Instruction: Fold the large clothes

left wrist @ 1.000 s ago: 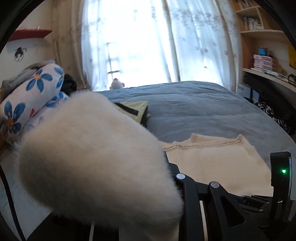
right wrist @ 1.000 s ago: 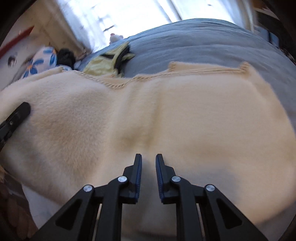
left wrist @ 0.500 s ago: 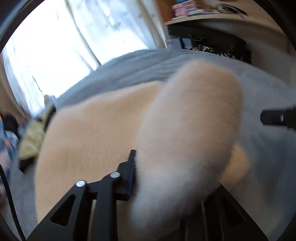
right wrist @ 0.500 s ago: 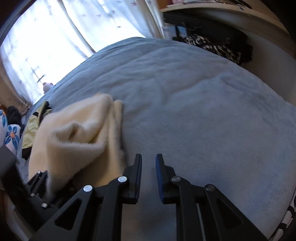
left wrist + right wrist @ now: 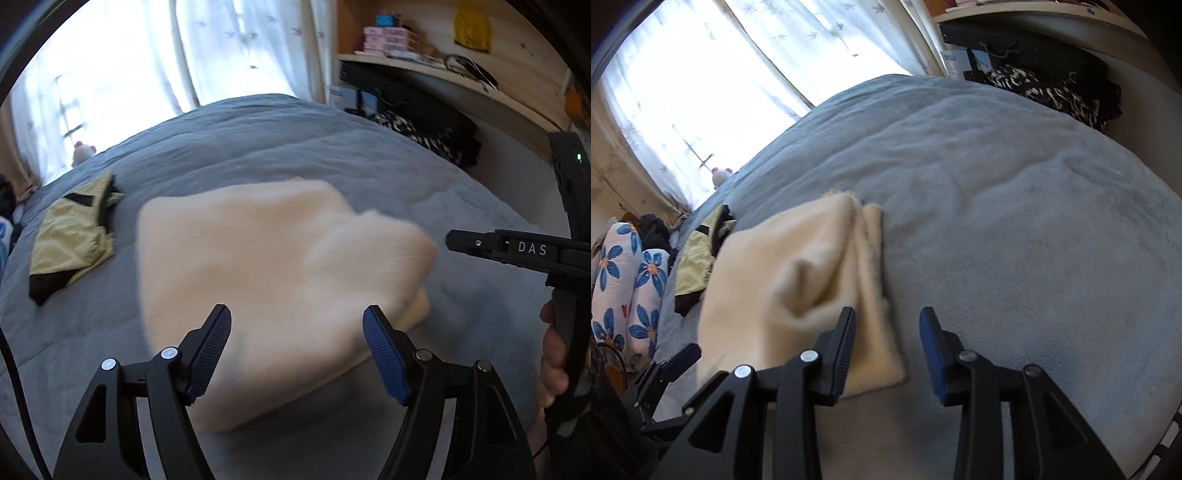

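Observation:
A cream fleece garment lies folded over on the grey-blue bed cover; it also shows in the right wrist view. My left gripper is open and empty, hovering over the garment's near edge. My right gripper is open and empty, just right of the garment's near right corner; it also shows from the side in the left wrist view.
A yellow-and-black garment lies on the bed to the left of the cream one. Flowered pillows are at the far left. A small plush toy sits by the curtained window. Shelves and dark bags stand to the right.
My left gripper has let go of the cream garment and opened wide. My right gripper has opened too. The lifted part of the garment now lies folded over on the bed.

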A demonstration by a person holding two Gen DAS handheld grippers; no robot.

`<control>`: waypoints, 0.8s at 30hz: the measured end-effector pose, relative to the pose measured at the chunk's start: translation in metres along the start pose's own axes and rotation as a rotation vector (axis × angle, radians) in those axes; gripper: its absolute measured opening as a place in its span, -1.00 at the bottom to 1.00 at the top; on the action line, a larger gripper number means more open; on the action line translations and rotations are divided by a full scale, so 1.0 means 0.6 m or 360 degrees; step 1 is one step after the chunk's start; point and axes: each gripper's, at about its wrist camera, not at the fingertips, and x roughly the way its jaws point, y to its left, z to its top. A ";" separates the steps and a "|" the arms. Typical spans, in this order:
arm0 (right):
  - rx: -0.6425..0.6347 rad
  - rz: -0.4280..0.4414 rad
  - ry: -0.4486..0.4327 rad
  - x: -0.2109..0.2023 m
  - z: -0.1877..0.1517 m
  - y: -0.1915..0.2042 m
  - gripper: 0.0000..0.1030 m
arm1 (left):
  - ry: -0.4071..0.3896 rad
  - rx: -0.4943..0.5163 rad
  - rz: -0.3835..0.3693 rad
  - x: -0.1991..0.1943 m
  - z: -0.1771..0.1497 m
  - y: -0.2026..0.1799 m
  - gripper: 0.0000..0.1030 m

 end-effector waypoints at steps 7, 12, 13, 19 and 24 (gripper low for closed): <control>0.0013 0.0266 0.0194 0.026 0.047 0.040 -0.12 | 0.0032 -0.0178 0.0243 -0.015 -0.002 0.110 0.56; 0.0007 0.0320 0.0414 0.093 0.070 0.056 -0.12 | 0.0189 -0.0341 0.0225 0.031 -0.015 0.176 0.56; 0.0014 0.0347 0.0472 0.112 0.073 0.057 -0.12 | 0.0214 -0.0361 0.0205 0.042 -0.017 0.186 0.56; 0.0013 0.0382 0.0628 0.191 0.077 0.066 -0.17 | 0.0280 -0.0464 0.0101 0.099 -0.017 0.218 0.56; -0.0113 0.0320 0.0528 0.191 0.074 0.081 -0.57 | 0.0266 -0.0440 0.0117 0.113 0.000 0.216 0.55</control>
